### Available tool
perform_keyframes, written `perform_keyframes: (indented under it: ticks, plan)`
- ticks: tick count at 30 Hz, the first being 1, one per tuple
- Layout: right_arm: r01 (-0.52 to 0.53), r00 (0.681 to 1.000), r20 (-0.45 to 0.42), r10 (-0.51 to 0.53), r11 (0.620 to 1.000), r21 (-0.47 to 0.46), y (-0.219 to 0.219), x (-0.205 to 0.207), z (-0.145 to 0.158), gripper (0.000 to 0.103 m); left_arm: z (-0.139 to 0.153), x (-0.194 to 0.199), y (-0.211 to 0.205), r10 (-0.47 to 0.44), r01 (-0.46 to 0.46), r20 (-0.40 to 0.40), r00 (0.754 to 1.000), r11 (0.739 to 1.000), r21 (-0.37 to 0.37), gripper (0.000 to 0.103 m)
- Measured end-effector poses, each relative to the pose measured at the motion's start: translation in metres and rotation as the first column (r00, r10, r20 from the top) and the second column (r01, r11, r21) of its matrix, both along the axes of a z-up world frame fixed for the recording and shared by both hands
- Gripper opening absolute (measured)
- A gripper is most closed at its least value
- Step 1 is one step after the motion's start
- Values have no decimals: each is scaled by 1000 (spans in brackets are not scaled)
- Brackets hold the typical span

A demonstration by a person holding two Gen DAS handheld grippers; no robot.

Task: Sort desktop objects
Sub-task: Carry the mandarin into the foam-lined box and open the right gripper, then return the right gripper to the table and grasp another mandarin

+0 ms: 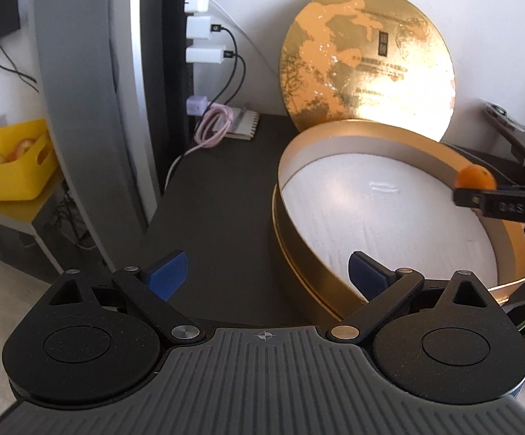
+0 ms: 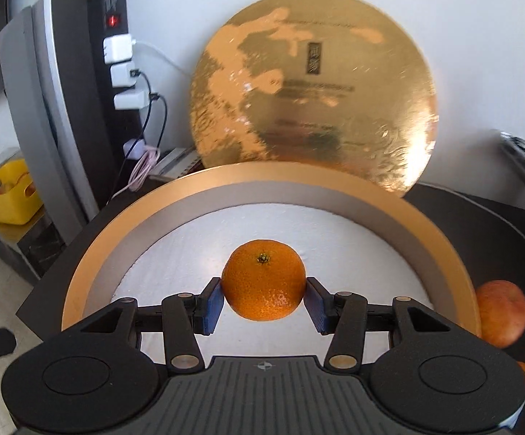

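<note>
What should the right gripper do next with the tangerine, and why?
Probably lower it and open: the right gripper grips the tangerine above the white floor of the open gold box, which looks empty beneath it.

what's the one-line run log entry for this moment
right gripper: shut on mandarin over round gold box | left gripper: open, empty | box: nothing inside yet
</note>
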State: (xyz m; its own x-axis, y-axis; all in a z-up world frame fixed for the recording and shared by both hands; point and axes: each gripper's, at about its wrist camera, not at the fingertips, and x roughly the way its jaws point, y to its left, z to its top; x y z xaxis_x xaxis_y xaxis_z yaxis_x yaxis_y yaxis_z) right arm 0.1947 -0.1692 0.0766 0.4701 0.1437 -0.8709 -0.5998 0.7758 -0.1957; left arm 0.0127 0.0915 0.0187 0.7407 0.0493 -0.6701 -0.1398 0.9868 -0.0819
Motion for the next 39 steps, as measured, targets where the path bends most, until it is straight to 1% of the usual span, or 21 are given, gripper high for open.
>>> perform_keyframes:
  ticks: [3,7,9,14,17,19,20,21,24,28,29,30,31,32,34,37,39]
  plan:
    - [-23,997,-73,19,998,-52,26,10,-29,49,-7,-4,-1,-9,9,-19,1000,1000,2,99]
    - [-50,990,-141,32,991,-121,44,19,-61,48,-13,-2,1,-11,11,-34,999,1000,3,99]
    - [-51,988,-154,28,988,-143,46,20,-71,49,-15,0,3,-8,8,-38,999,1000,1,99]
    - [-51,984,-176,22,985,-163,46,22,-82,49,-18,4,3,-10,10,-50,999,1000,3,99]
    - [-60,983,-182,30,985,-165,42,19,-80,50,-19,7,1,-12,12,-57,998,1000,6,99]
    - [-57,985,-172,28,985,-165,41,20,-77,60,-19,9,-1,-13,13,-60,998,1000,11,99]
    - [-55,986,-162,28,985,-164,40,19,-73,70,-18,9,-2,-14,15,-61,998,1000,14,99]
    - [-56,989,-147,33,987,-153,38,18,-68,75,-17,9,-4,-17,18,-61,998,1000,18,99]
    - [-43,993,-109,31,994,-100,24,15,-46,78,-15,9,-11,-27,29,-58,998,999,29,99]
    - [12,998,-54,-13,1000,-23,-11,13,-12,82,-10,10,-22,-44,47,-56,997,998,45,99]
    - [37,999,-35,-38,999,-27,-19,16,-8,85,-9,11,-26,-51,54,-56,997,997,50,99]
    - [63,998,-16,-64,998,-30,-26,20,-3,91,-9,12,-30,-58,61,-58,997,997,53,99]
    - [89,996,0,-89,995,-37,-33,24,-1,94,-8,13,-34,-66,70,-60,996,996,55,99]
    - [114,994,4,-114,991,-64,-37,30,-6,97,-8,15,-39,-75,79,-62,995,995,56,99]
    - [149,989,-5,-150,982,-115,-43,42,-17,96,-7,19,-50,-92,96,-68,993,994,59,99]
    - [162,986,-28,-167,976,-143,-44,53,-34,95,-7,23,-64,-118,123,-73,990,990,66,99]
    - [168,984,-37,-175,975,-145,-43,57,-39,95,-7,23,-70,-129,135,-75,989,988,80,99]
